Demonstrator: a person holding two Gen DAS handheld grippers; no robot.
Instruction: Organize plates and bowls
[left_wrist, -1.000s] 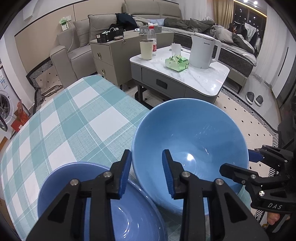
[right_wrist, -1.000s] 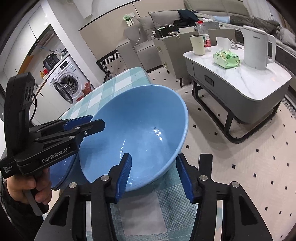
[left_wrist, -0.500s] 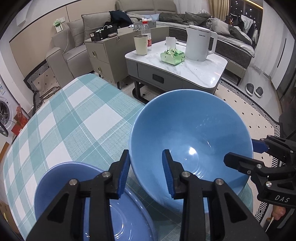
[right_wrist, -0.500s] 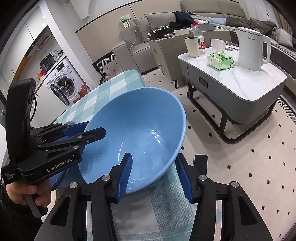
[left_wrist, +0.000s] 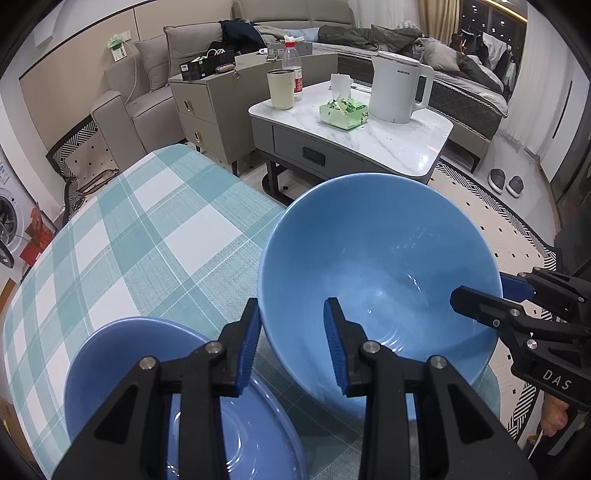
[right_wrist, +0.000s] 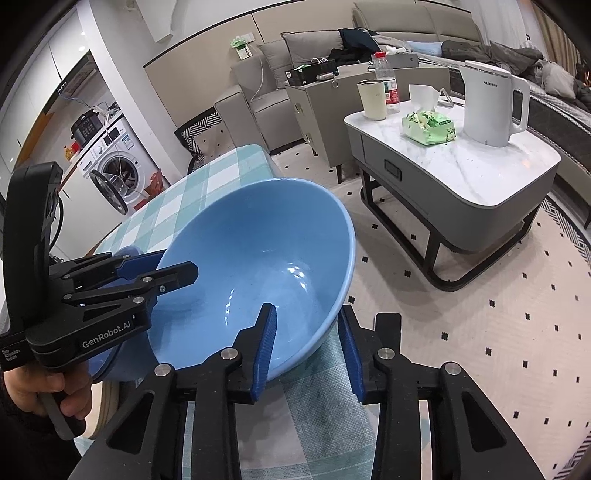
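A large light-blue bowl (left_wrist: 380, 266) is held above the checked table (left_wrist: 140, 236) near its right end, tilted. My left gripper (left_wrist: 291, 339) straddles its near-left rim, one finger inside and one outside. My right gripper (right_wrist: 306, 343) straddles the opposite rim of the same bowl (right_wrist: 258, 266), and it also shows in the left wrist view (left_wrist: 491, 295). The left gripper also shows in the right wrist view (right_wrist: 162, 266). A darker blue plate (left_wrist: 155, 387) lies on the table below my left gripper.
A marble coffee table (left_wrist: 402, 144) with a white kettle (left_wrist: 397, 92), a green tissue pack (left_wrist: 343, 110) and a cup stands beyond the table. A grey cabinet and sofa are behind. A washing machine (right_wrist: 118, 173) is at the far left. The patterned floor lies right of the table edge.
The bowl has risen a little and tilted more, with both grippers still on its rim. The plate below has not moved.
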